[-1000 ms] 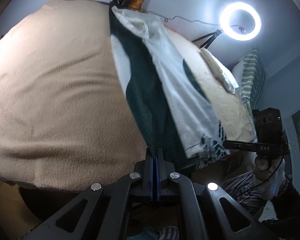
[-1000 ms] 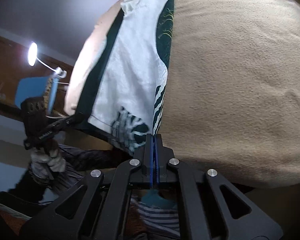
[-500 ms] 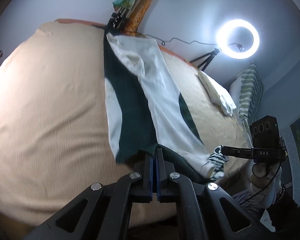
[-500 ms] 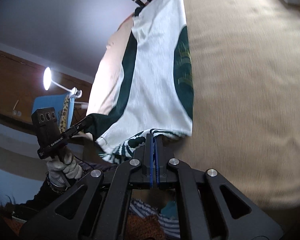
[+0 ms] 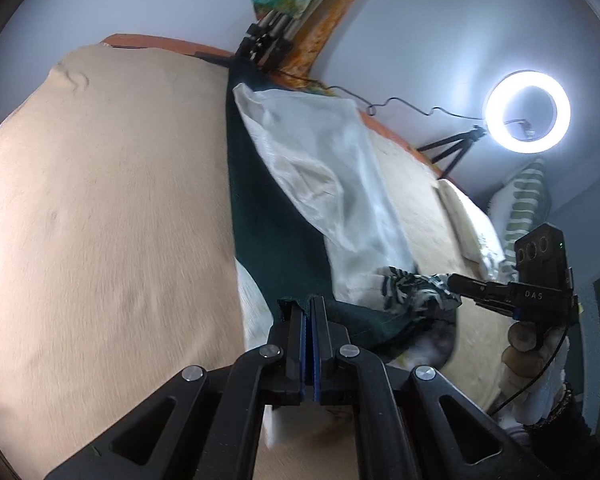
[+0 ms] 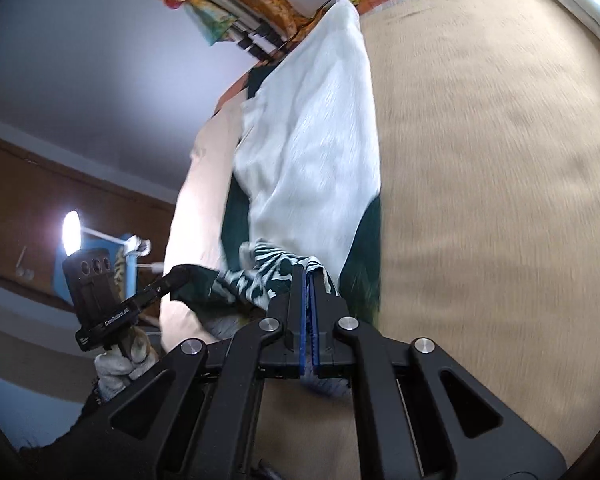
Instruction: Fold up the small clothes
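A tan blanket [image 5: 100, 240] spreads ahead and left of the tool. A lit ring lamp [image 5: 528, 111] on a tripod [image 5: 452, 150] stands upper right, with what looks like a striped pillow [image 5: 526, 200] below it.

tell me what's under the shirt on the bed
Under the shirt lies the tan blanket, showing on both sides. The strip it covers is hidden. The near hem is lifted by the left gripper and right gripper.

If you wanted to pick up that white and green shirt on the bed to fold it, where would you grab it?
Probably by the two near corners of the shirt, coming in from the bed's near edge. It lies lengthwise away from that edge. The left gripper pinches the dark green corner, the right gripper the patterned one, both shut on cloth.
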`<state>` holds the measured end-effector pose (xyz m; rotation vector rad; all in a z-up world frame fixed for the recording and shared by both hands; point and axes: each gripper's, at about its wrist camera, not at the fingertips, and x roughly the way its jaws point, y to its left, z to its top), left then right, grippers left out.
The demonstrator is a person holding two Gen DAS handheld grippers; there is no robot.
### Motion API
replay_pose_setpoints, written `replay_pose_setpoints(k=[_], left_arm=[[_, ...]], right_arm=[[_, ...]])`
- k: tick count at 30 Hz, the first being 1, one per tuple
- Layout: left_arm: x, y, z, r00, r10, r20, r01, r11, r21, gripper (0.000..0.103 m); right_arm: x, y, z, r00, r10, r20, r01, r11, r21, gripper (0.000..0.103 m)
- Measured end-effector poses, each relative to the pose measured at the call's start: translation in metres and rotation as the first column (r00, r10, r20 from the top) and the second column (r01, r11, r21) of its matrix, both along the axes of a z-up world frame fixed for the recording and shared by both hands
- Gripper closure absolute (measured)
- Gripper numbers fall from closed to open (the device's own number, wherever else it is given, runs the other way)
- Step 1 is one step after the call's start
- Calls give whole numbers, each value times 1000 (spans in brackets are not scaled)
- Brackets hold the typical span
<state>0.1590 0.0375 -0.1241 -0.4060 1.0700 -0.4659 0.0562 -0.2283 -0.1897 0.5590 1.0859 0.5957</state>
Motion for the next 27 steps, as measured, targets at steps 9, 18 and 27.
replay_pose_setpoints(k=[9, 18, 27], left_arm=[[22, 5, -4, 999, 49, 3, -49, 998, 38, 76], [1, 4, 15, 995, 37, 88, -46, 995, 91, 63], [19, -7, 23, 994, 11, 105, -24, 991, 129, 61]], right_arm=[[33, -7, -14, 999, -40, -27, 40, 999, 8, 99], [7, -25, 22, 993, -16, 114, 23, 998, -59, 56], [20, -4, 27, 989, 13, 146, 18, 978, -209, 56]])
